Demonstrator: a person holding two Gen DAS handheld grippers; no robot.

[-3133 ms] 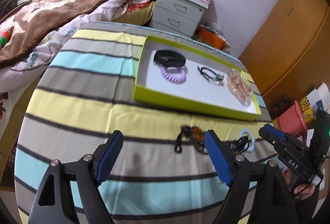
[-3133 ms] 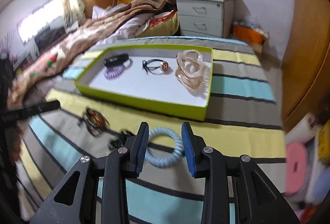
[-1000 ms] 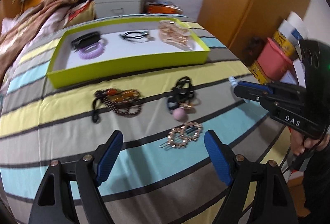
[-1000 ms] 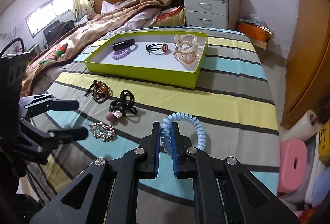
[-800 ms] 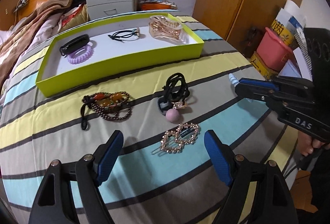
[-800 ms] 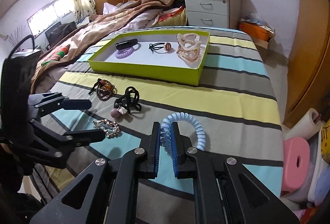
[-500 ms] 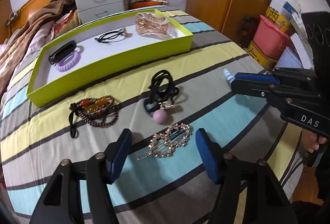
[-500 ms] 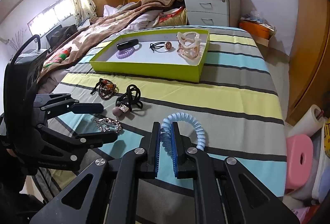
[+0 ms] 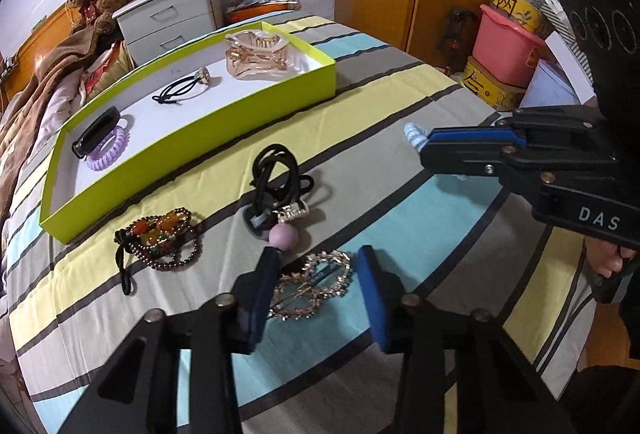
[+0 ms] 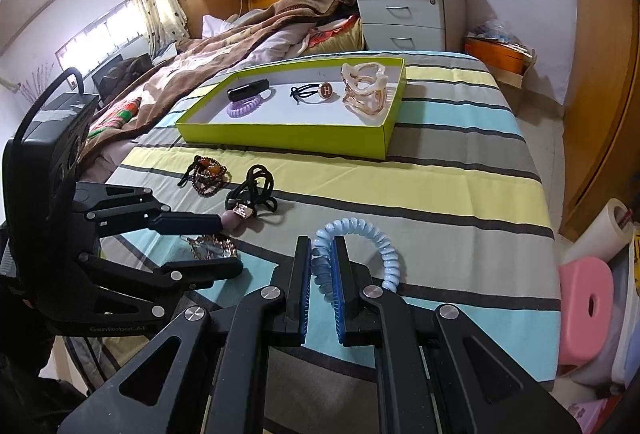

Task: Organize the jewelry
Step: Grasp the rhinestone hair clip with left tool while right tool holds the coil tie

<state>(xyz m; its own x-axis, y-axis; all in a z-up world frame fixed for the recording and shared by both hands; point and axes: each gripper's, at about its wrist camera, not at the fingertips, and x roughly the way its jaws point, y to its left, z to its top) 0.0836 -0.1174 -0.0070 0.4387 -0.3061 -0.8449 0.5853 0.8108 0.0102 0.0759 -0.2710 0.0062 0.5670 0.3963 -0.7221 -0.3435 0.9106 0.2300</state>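
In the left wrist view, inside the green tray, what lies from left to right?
Along the green tray: black band resting on the purple coil hair tie → black hair tie with a round charm → translucent claw clip.

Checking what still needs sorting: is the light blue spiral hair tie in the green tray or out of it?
Out. The light blue spiral hair tie is pinched in the right gripper over the striped cloth, well short of the green tray.
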